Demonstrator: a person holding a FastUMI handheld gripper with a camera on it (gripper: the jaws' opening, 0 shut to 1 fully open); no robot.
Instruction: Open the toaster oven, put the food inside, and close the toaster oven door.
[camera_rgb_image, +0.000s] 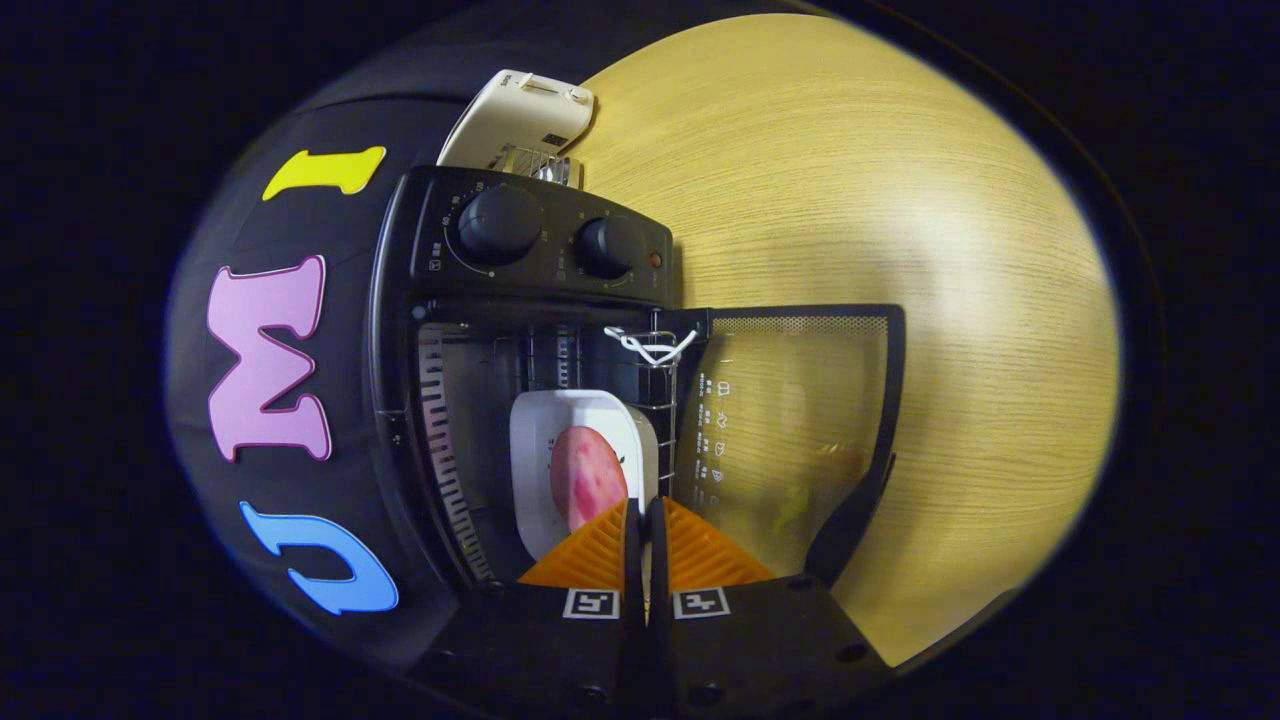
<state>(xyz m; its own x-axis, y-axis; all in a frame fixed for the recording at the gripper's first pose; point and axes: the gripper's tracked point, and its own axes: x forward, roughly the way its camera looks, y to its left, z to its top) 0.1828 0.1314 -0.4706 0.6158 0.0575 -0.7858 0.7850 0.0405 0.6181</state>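
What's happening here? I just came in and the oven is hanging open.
A person is working a hand-held gripper at a toaster oven on a wooden table. The oven door is open. A white plate with pink food sits inside the oven, just ahead of the fingers, which are pinched on its near edge. The door is not yet closed.

From my feed, the gripper fingers, nearly closed, cover the near edge of the white plate and the lower part of the pink food on it, so I can't tell if they pinch the plate's rim. The toaster oven hides most of the white appliance behind it. The markings on the open door and around the knobs are too small to read.
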